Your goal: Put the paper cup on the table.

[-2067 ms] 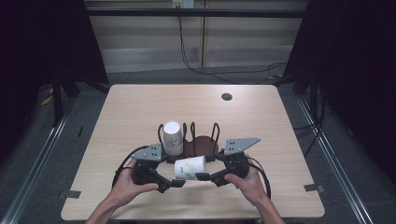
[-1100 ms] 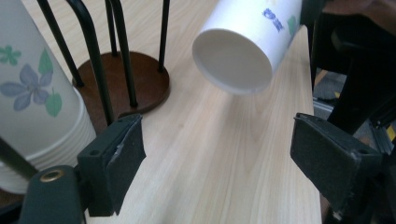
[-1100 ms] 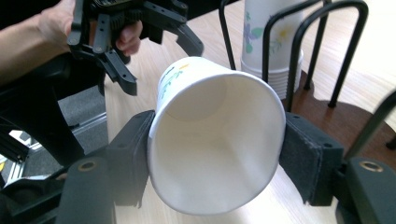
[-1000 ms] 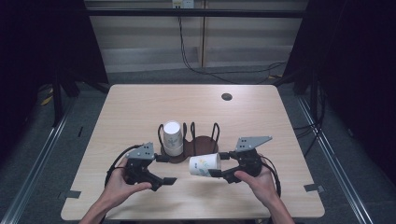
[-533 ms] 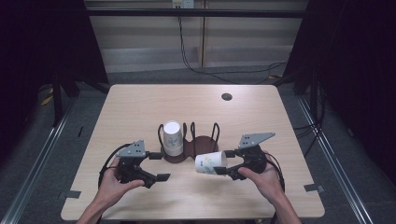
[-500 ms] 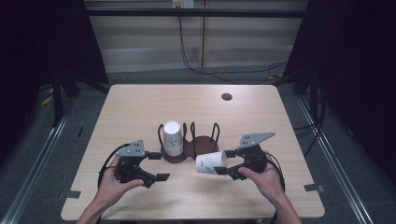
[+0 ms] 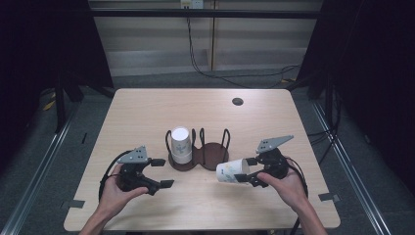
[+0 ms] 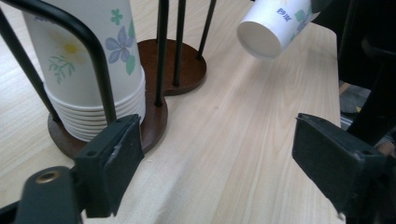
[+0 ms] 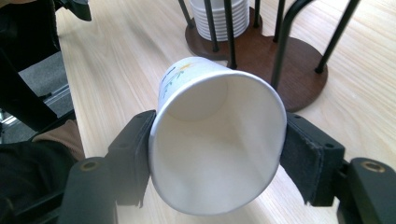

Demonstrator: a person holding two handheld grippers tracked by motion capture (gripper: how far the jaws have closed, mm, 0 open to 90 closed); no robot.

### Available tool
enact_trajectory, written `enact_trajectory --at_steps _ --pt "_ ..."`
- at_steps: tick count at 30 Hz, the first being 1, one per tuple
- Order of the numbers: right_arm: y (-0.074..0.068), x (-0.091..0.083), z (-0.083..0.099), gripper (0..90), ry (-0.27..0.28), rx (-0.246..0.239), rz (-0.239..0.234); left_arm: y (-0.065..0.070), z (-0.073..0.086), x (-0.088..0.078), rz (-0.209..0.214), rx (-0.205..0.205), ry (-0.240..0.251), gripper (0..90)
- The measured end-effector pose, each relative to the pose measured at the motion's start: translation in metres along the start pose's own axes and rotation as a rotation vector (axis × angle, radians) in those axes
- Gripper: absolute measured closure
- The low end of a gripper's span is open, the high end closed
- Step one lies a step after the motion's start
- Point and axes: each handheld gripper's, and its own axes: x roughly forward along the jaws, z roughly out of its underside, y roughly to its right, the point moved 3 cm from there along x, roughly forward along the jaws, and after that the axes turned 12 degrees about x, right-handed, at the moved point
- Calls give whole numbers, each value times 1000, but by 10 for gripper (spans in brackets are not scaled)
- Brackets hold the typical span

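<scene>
1. A single paper cup (image 7: 232,172) lies on its side between the fingers of the right gripper (image 7: 243,177), which clench its rim end from both sides. In the right gripper view the open mouth (image 9: 217,144) faces back toward the hand and the closed base points away, so the cup's long axis runs straight out from the fingers toward the holder.

2. The cup hangs clear above the worktop (image 7: 147,107), just beside the empty right-hand ring of the dark wooden cup holder (image 7: 215,155). The right hand is the nearer one to that ring; a likely next move is tipping the cup upright or base-up over it.

3. The left gripper (image 7: 161,173) is released: its fingers have just been spreading further, with nothing between them. The stack of cups (image 8: 88,70) stands just beyond its left finger (image 8: 109,163), inside the holder's left ring.

4. The cups are thin white paper printed with small flowers and leaves, tapered, with rolled rims; the stack sits base-up. The holder is a brown figure-eight base with black wire hoops (image 8: 95,60). The worktop is pale wood grain, with a small dark round hole (image 7: 238,101) far beyond both grippers.
</scene>
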Motion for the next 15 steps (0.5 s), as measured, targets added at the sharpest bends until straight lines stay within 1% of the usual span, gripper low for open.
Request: enact_trajectory --at_steps 1,3,4,6,8,9,11,13,15 --pt "1 -2 0 314 2 4 11 0 1 0 -5 -6 8 159" --pt "4 -7 1 314 2 10 20 -1 2 0 -17 7 -7 159" --pt "5 -9 1 314 -2 18 29 -1 2 0 -22 8 -5 159" --pt "8 -11 1 314 -10 18 45 -1 2 0 -14 11 -7 159" --pt "10 -13 0 313 -12 22 55 0 2 1 -9 26 -7 159" --pt "11 -14 0 314 -17 34 57 0 2 1 -4 28 -5 159" --pt "14 -14 0 313 -36 32 72 0 2 0 0 33 -1 159" --pt "16 -15 -2 313 -46 35 92 0 2 0 -2 29 0 159" --pt "18 -16 -4 312 -49 40 104 -1 2 -1 13 14 13 160"
